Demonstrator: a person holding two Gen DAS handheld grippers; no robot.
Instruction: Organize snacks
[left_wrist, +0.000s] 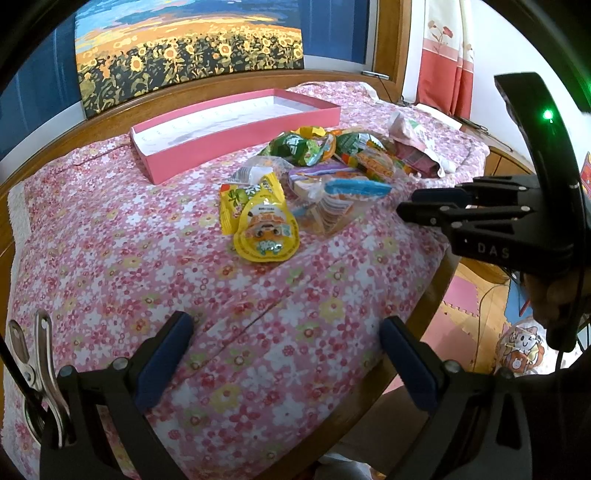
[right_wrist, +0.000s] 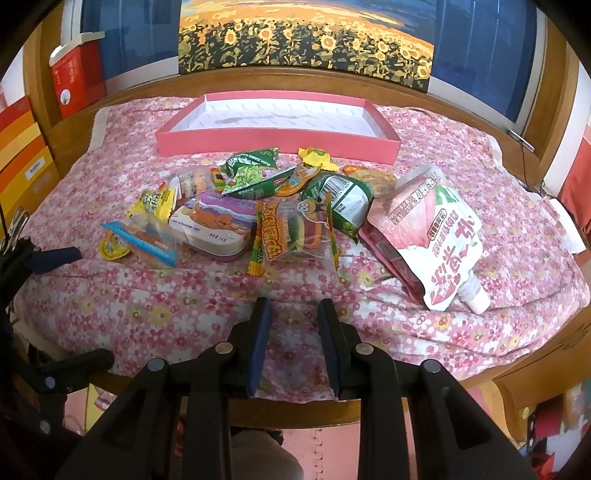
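Both grippers, left (left_wrist: 286, 354) wide apart and right (right_wrist: 293, 345) narrowly parted, empty before the snacks (right_wrist: 291, 225) heaped just in front of the pink box (right_wrist: 280, 142): light, crinkly, slippery packets, probably best pinched at a sealed edge.

Sunflower painting (right_wrist: 306, 37), floral tablecloth (right_wrist: 184, 306)

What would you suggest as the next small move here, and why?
Probably ease the right gripper forward to the burger gummy packet. Its jaws are empty and narrowly apart, the packet lies nearest ahead, and the pink box behind the pile holds no snacks yet.
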